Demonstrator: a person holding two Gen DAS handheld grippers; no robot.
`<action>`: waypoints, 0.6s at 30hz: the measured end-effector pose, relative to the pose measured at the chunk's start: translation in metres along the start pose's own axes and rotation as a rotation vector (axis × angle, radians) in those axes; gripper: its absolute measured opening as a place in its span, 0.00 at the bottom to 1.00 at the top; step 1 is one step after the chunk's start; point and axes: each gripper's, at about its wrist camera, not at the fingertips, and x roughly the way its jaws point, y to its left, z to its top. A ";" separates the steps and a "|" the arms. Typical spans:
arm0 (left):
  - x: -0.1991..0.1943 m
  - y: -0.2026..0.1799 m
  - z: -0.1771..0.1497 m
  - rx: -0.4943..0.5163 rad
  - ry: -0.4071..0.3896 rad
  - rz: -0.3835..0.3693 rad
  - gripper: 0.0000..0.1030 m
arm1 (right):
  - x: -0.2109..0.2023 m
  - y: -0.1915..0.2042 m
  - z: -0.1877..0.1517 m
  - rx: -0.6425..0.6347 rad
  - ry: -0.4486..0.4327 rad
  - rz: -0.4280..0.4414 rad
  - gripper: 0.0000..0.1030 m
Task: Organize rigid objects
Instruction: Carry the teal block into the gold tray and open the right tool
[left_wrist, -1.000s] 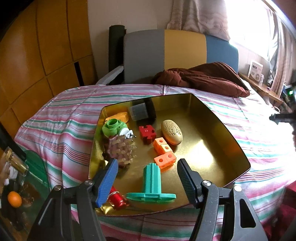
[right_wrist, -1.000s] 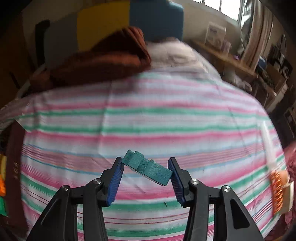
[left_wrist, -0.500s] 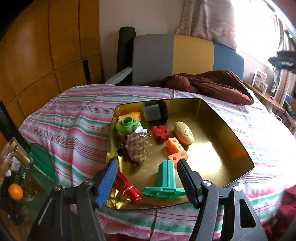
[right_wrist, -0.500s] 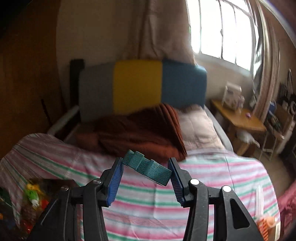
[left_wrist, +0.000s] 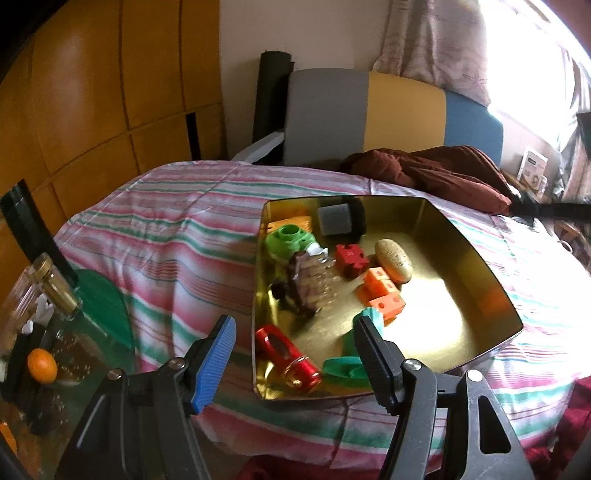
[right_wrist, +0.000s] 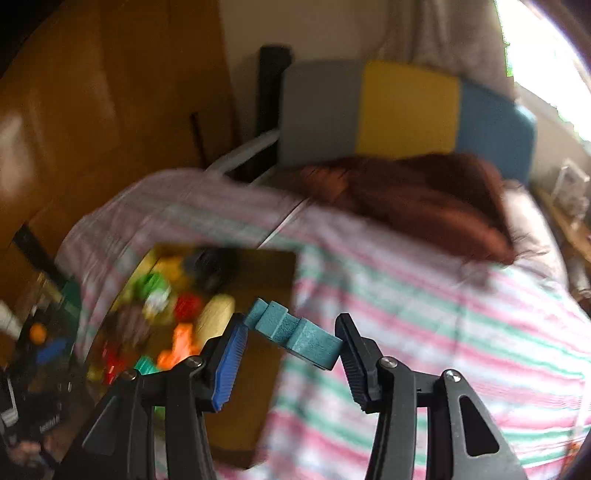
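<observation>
The right tool (right_wrist: 290, 341) is clenched on a teal notched block (right_wrist: 295, 334), which sits tilted between the pads, one end high against the blue pad and the other low against the black one, above the striped bedspread (right_wrist: 443, 314) and just beside the near right corner of the gold tray (right_wrist: 255, 387). That slanted hold is the likeliest trouble: the pads seem to bear on corners rather than flat faces, so the block could twist out and land on the bedspread instead of in the tray. The right wrist view is smeared, so a release made in haste could also miss the rim. The left tool (left_wrist: 295, 354) hangs released over the tray's near left corner with nothing between its pads; if it stays there, the two tools could knock together as the block comes in. The tray rests on soft bedding, so a hard push on its wall could tip it. Inside the tray (left_wrist: 476, 258), the left side is crowded: a green round piece (left_wrist: 290, 240), a grey cube (left_wrist: 334, 219), a red block (left_wrist: 351, 258), a tan oval (left_wrist: 393, 260), orange cubes (left_wrist: 382, 291), a dark studded toy (left_wrist: 306, 284), a red cylinder (left_wrist: 288, 356) and a green flanged piece (left_wrist: 349, 363) at the near wall. The tray's right half lies bare, the safer landing spot.
</observation>
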 end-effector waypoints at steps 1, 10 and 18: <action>0.000 0.002 -0.001 -0.004 0.002 0.002 0.65 | 0.005 0.009 -0.007 -0.004 0.013 0.015 0.48; -0.004 0.006 0.000 -0.010 -0.011 0.017 0.65 | 0.045 0.048 -0.036 0.000 0.109 0.086 0.48; -0.004 0.008 0.000 -0.019 -0.007 0.014 0.65 | 0.072 0.066 -0.036 -0.036 0.179 0.050 0.48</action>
